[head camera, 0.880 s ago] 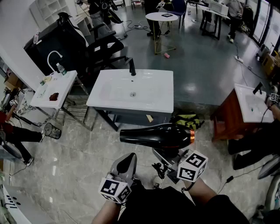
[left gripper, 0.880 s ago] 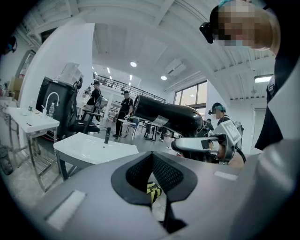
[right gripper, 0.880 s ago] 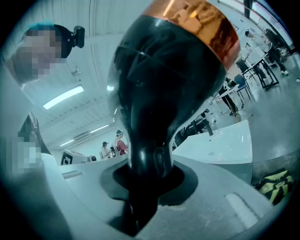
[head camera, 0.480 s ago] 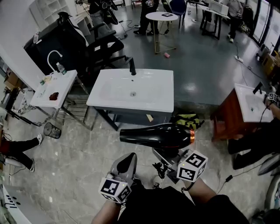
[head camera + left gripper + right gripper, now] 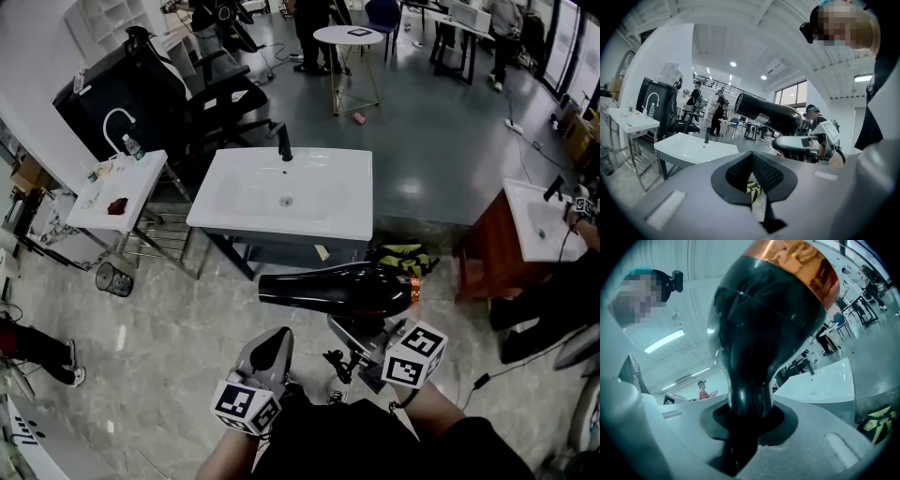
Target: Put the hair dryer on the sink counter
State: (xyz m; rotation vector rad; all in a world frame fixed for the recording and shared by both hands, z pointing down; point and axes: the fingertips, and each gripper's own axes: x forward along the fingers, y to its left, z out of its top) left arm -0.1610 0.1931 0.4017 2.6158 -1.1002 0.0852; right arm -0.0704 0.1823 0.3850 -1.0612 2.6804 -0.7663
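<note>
The right gripper pinches the glossy black handle of the hair dryer between its matte grey jaws. Its own view shows this grip plainly, while the head view hides it under the barrel, and the handle's lower end is lost in the dark gap. In the head view the smooth, tapered barrel lies level in the air, nozzle toward 9 o'clock and copper band at 3 o'clock, apart from the white rectangular sink counter at 12 o'clock. The left gripper, at 8 o'clock of the dryer, has its mesh-padded jaws pressed together on nothing.
</note>
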